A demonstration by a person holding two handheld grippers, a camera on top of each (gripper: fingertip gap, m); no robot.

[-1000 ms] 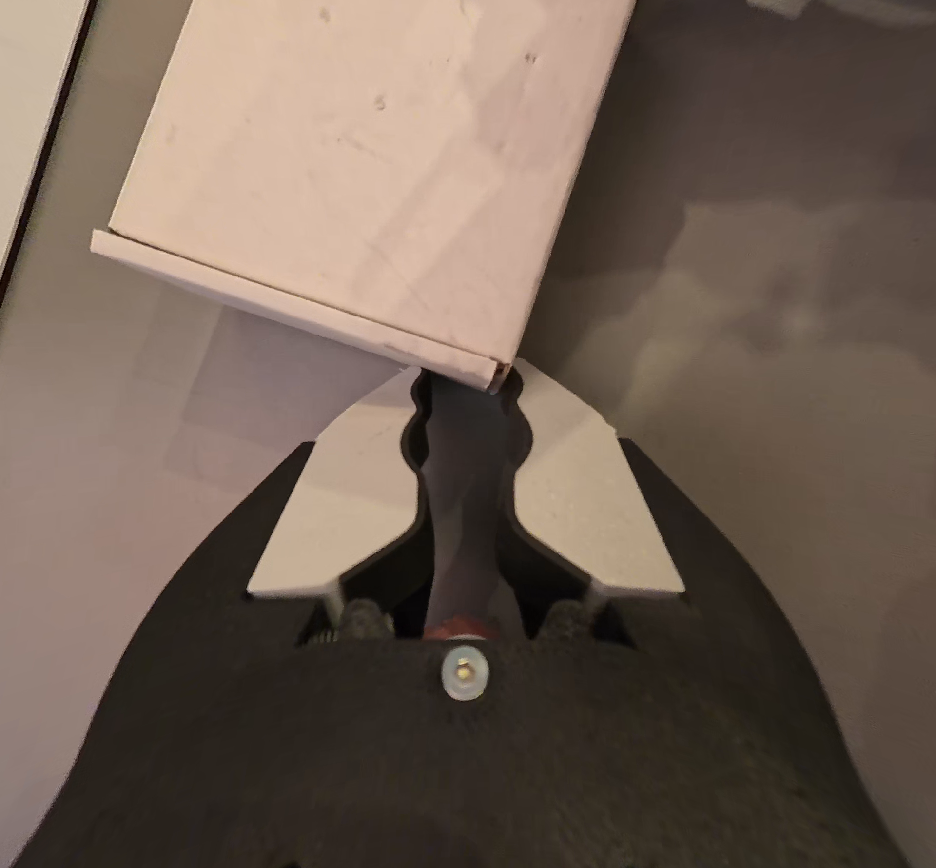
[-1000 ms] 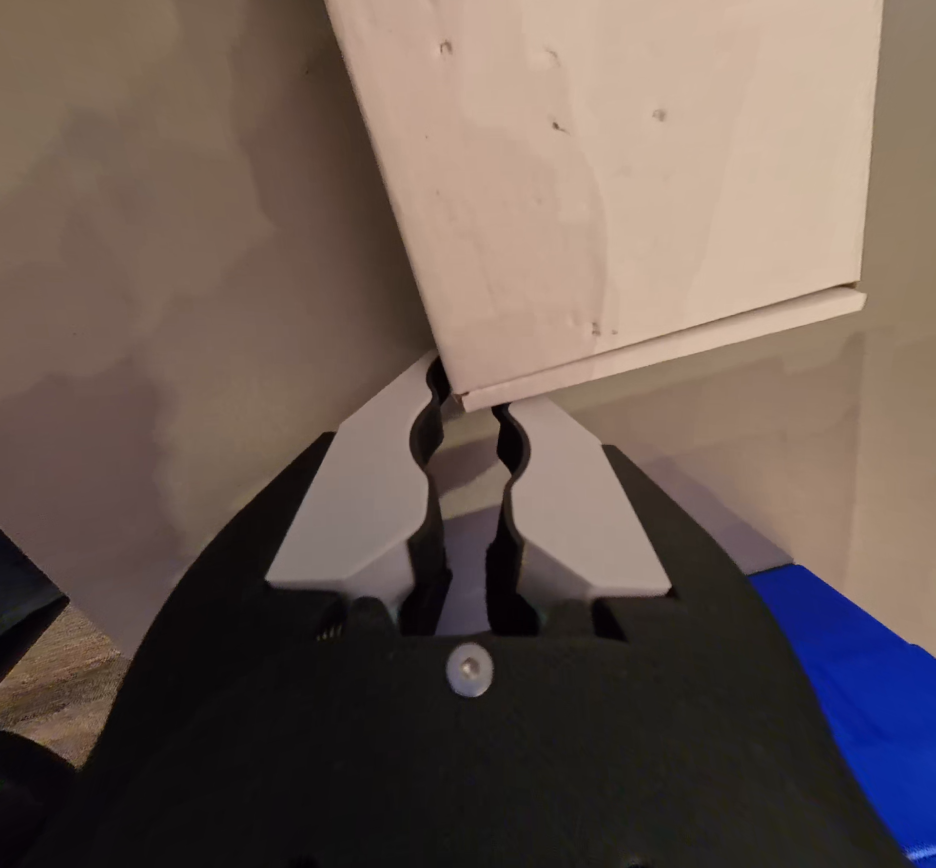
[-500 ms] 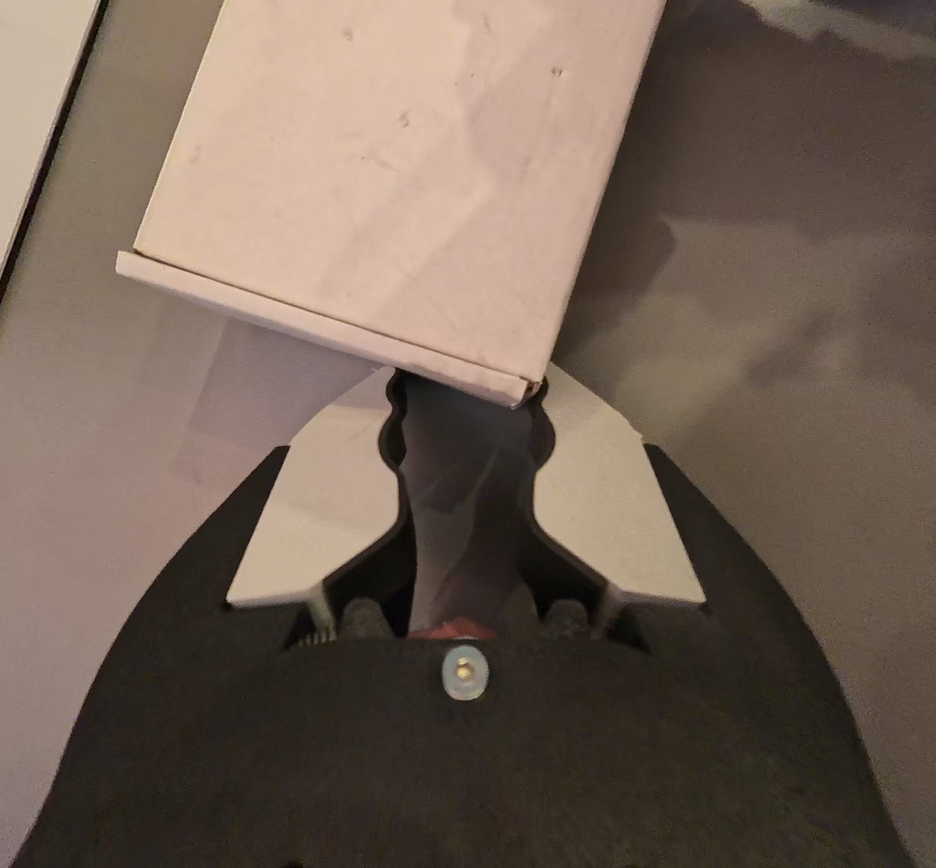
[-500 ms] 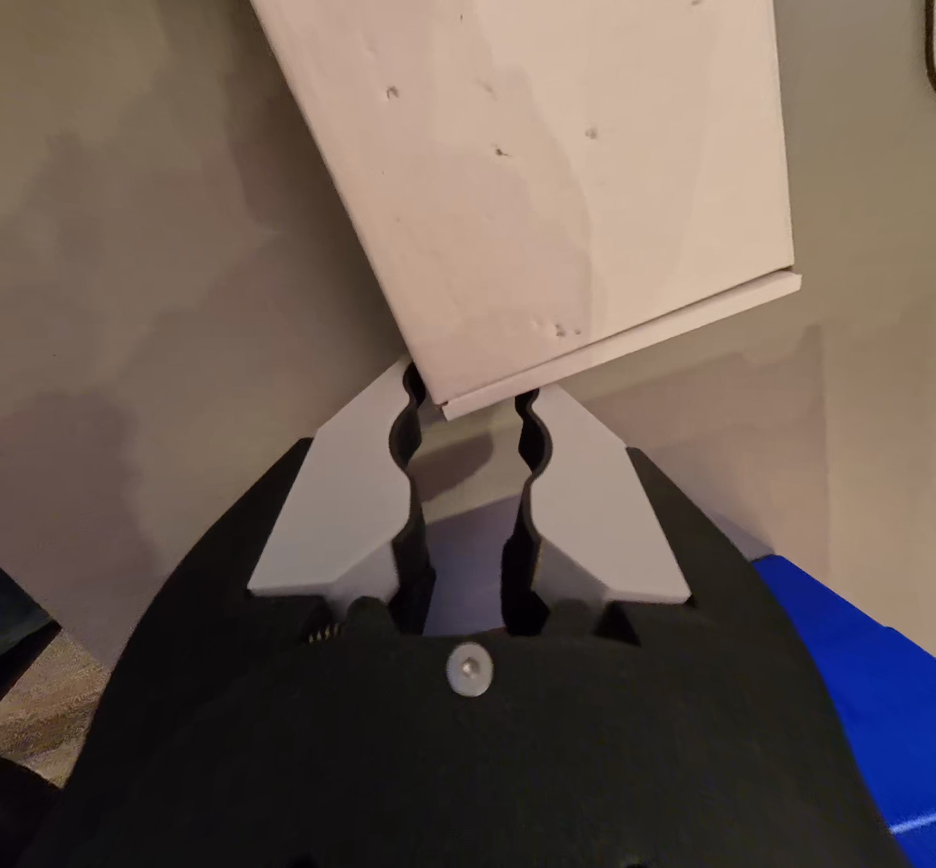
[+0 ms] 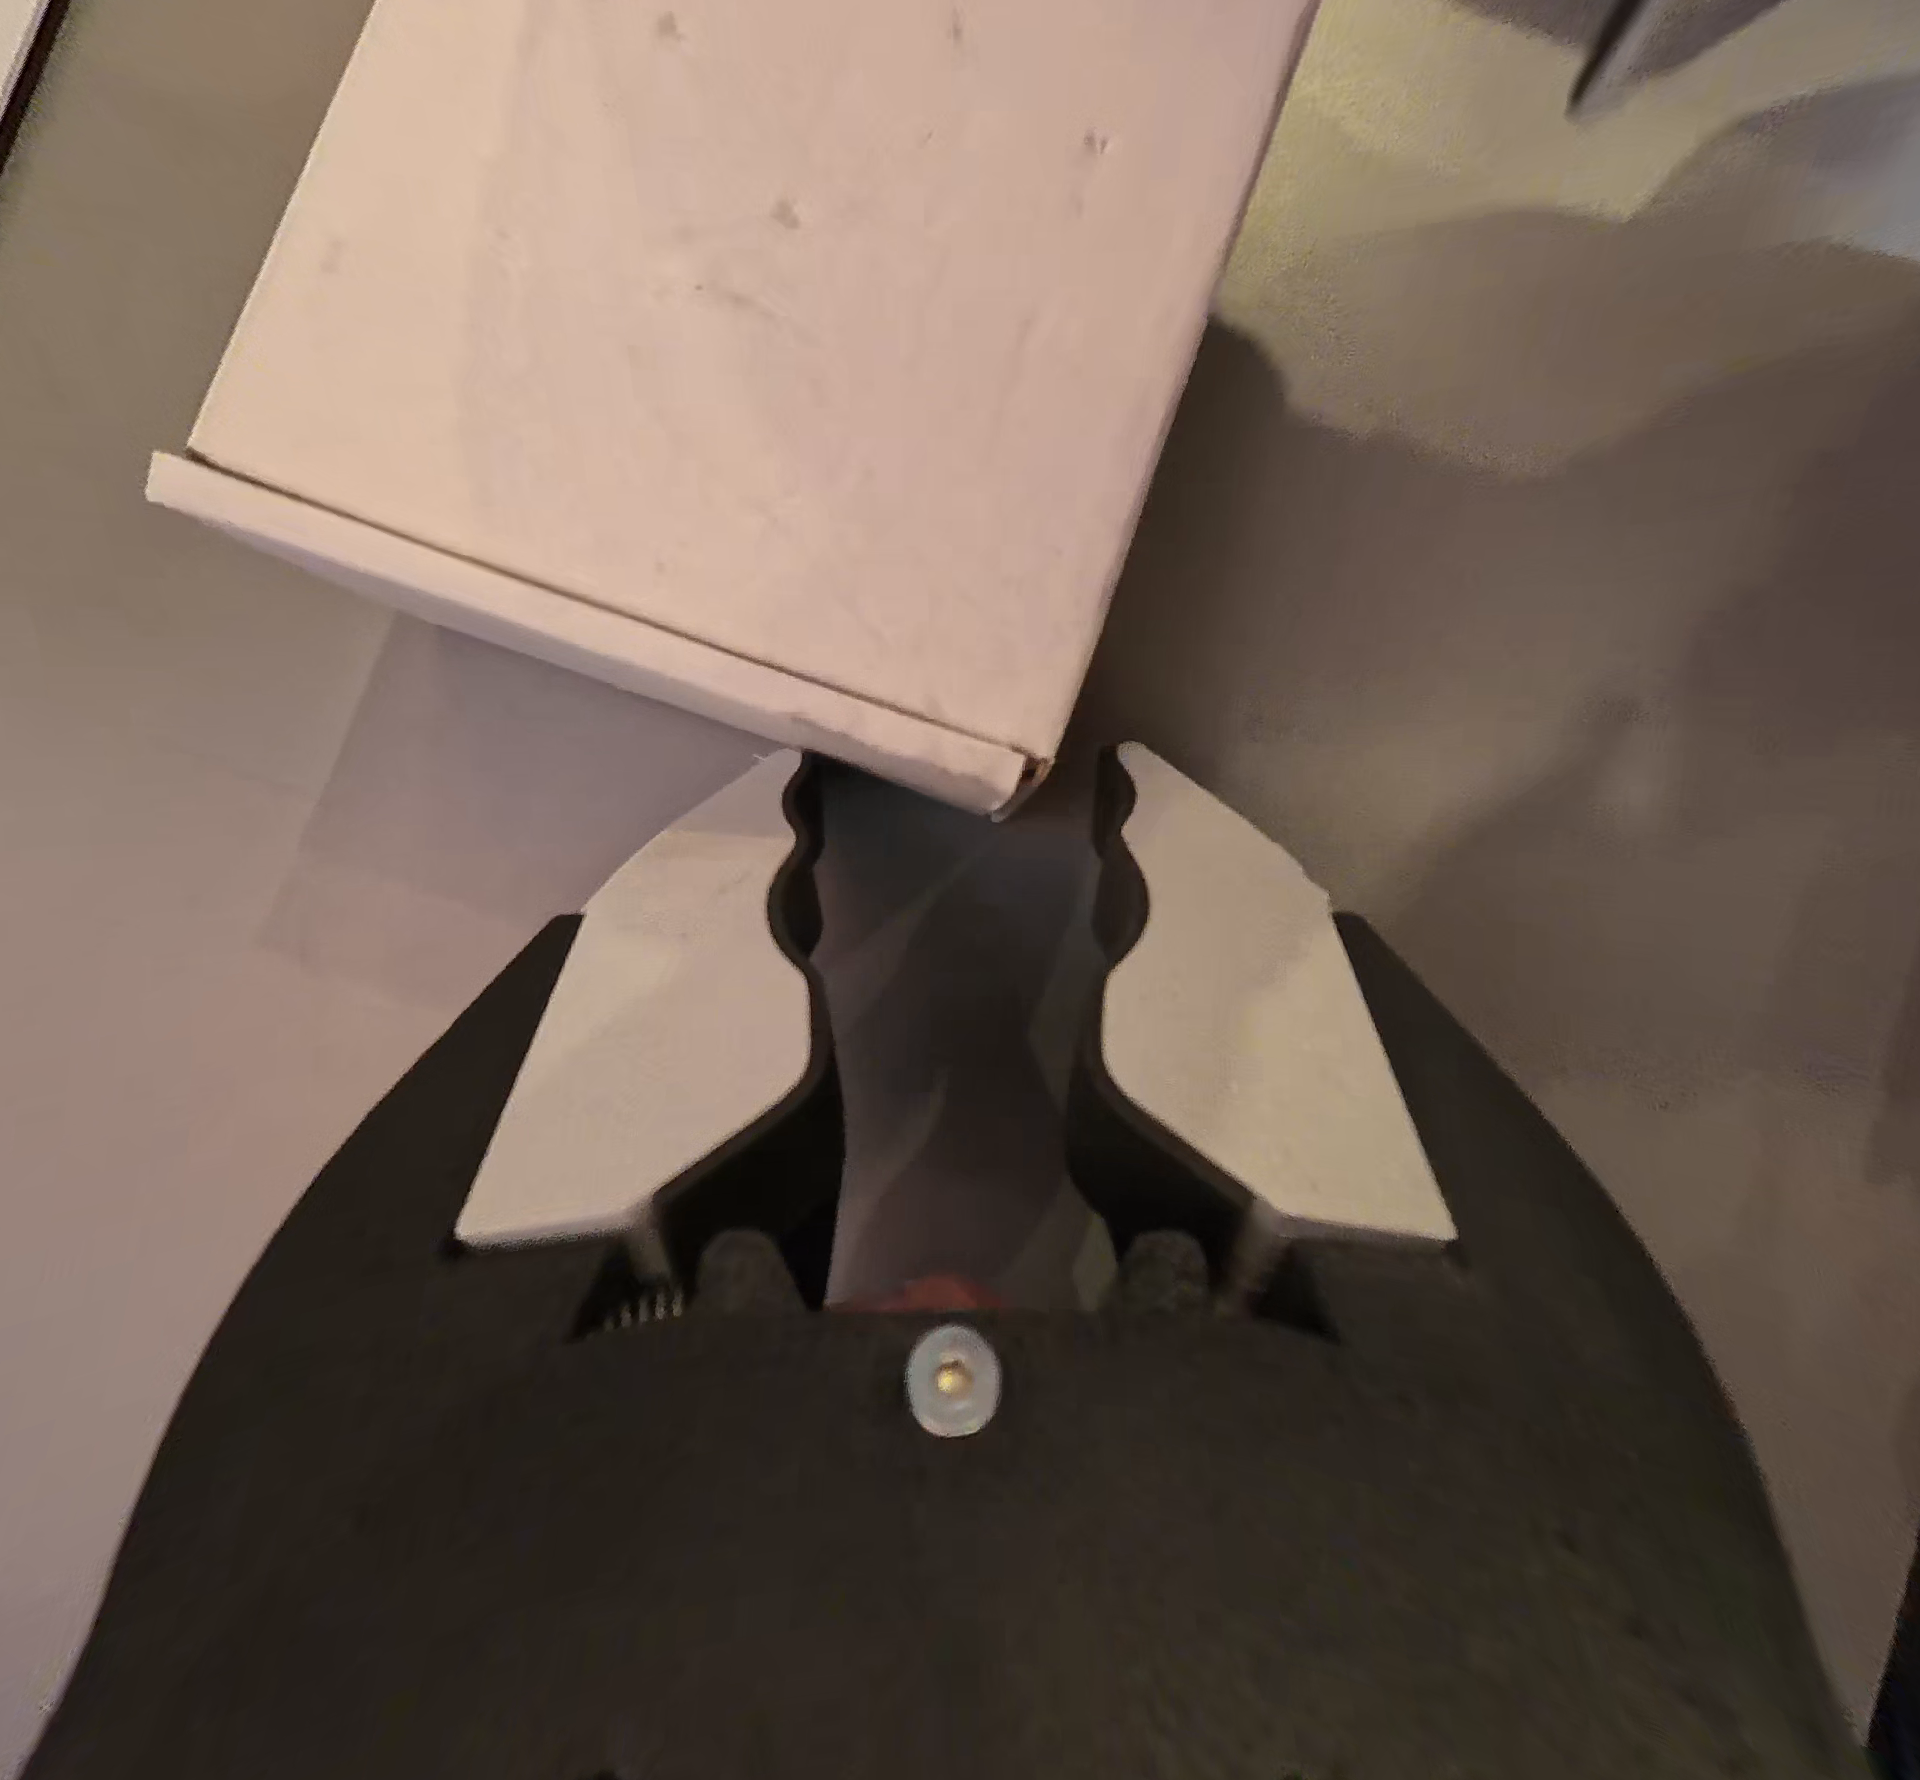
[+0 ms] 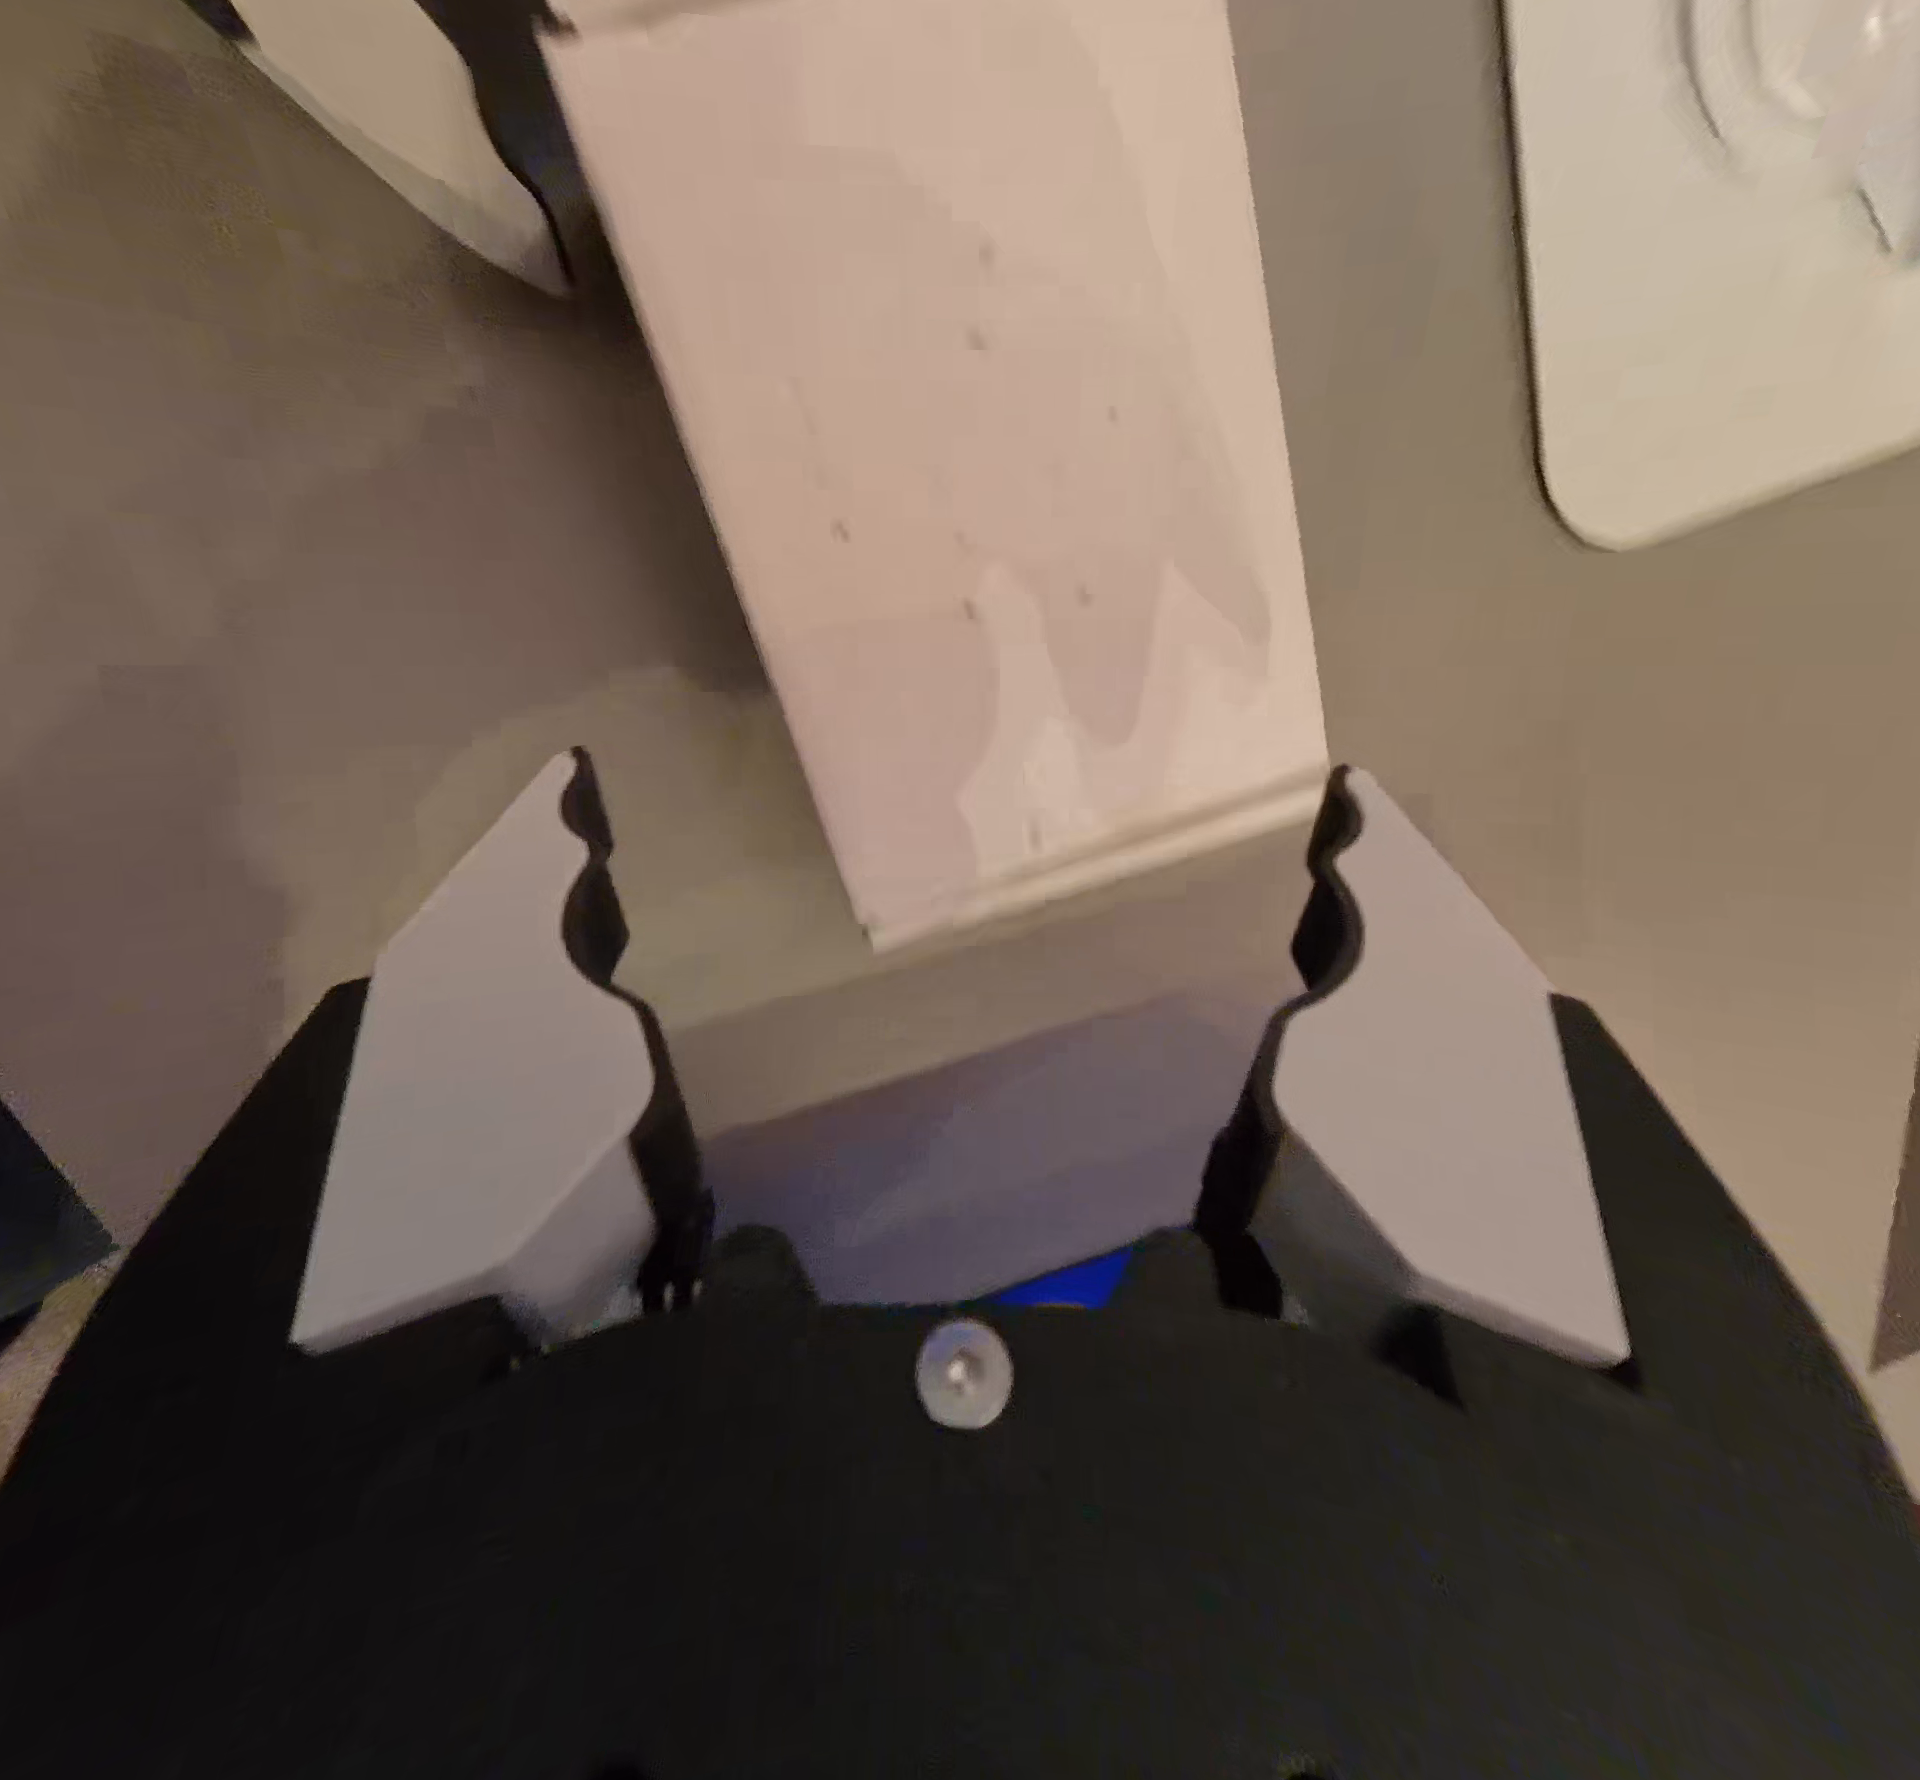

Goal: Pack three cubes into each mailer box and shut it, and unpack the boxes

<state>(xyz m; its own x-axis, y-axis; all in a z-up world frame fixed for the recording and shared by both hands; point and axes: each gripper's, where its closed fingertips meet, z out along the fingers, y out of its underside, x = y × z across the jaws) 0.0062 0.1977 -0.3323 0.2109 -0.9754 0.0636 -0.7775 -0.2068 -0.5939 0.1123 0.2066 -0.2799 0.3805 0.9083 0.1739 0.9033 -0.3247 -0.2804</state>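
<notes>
Mailer box (image 6: 935,442) lies shut between both parted grippers, ungripped

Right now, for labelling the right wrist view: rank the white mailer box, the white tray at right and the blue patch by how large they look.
1. White mailer box, largest.
2. White tray, cut off by the frame, so true size unsure.
3. Blue patch, mostly hidden behind the gripper.

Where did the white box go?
The shut white mailer box lies flat on the grey table in the middle of the right wrist view, just ahead of the open right gripper. The left gripper sits at its corner.
</notes>
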